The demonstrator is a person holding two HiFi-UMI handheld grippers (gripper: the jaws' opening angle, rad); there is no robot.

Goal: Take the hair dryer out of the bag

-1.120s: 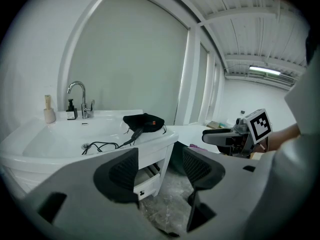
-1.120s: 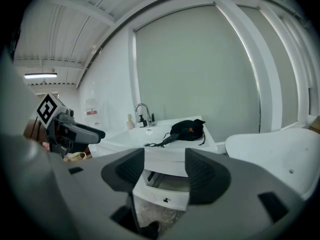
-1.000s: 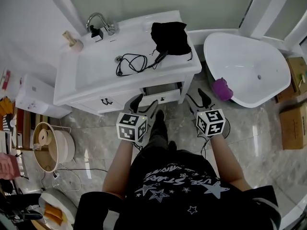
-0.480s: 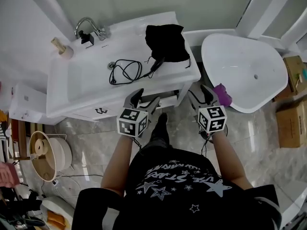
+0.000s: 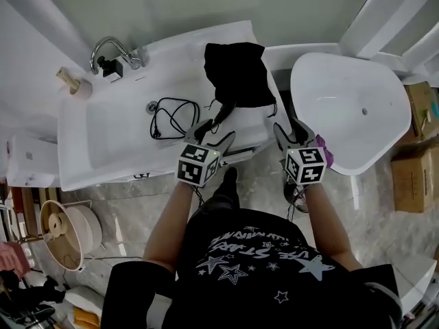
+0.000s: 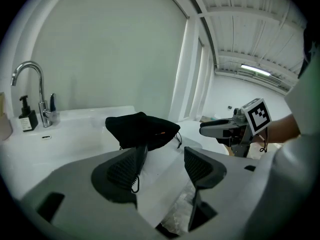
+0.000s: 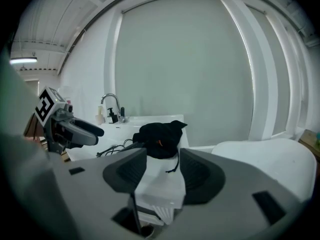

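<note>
Black bag (image 5: 236, 74) lies just beyond both pairs of spread fingers (image 6: 200, 166)

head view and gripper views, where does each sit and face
Head view: head-mounted, facing down at black bag on vanity; torso, forearms, left gripper, right gripper show.
Left gripper view: on left gripper, facing bag; jaws just opened wider, empty.
Right gripper view: on right gripper, facing bag; jaws just narrowed, empty.
Shared: bag, faucet.
</note>
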